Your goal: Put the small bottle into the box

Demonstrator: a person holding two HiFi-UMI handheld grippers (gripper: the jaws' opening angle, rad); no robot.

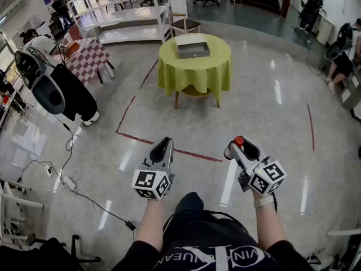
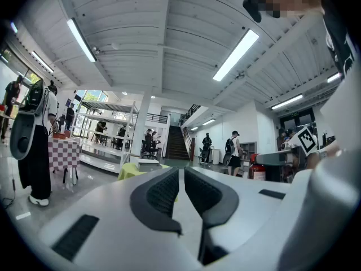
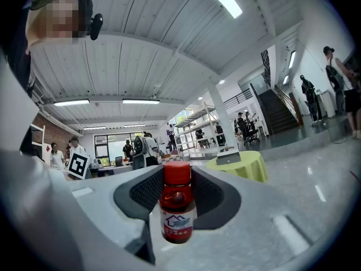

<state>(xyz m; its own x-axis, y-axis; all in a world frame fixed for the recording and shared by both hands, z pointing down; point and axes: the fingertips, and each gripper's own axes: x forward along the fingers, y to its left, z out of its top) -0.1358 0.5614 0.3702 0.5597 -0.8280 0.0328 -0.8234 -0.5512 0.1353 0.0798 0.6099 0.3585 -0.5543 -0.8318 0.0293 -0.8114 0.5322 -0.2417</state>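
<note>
One glossy floor (image 1: 254, 100), box (image 1: 193, 49) on green table (image 1: 194, 73); left fingers (image 2: 163, 193) closed, right fingers (image 3: 142, 192) grip small bottle (image 3: 176, 208)

Open lab hall: shelving racks (image 1: 127, 9), staircase (image 2: 176, 146)

1. Round table draped in yellow-green cloth (image 1: 194, 75), standing on glossy grey floor (image 1: 265, 117).
2. Grey rectangular metal box (image 1: 193, 49) resting on tabletop, open side up, near middle.
3. Red tape lines (image 1: 135, 135) stuck on floor, in front and left of table.
4. Black cables (image 1: 107, 210) and white power strip (image 1: 69, 182) lying on floor at left.
</note>
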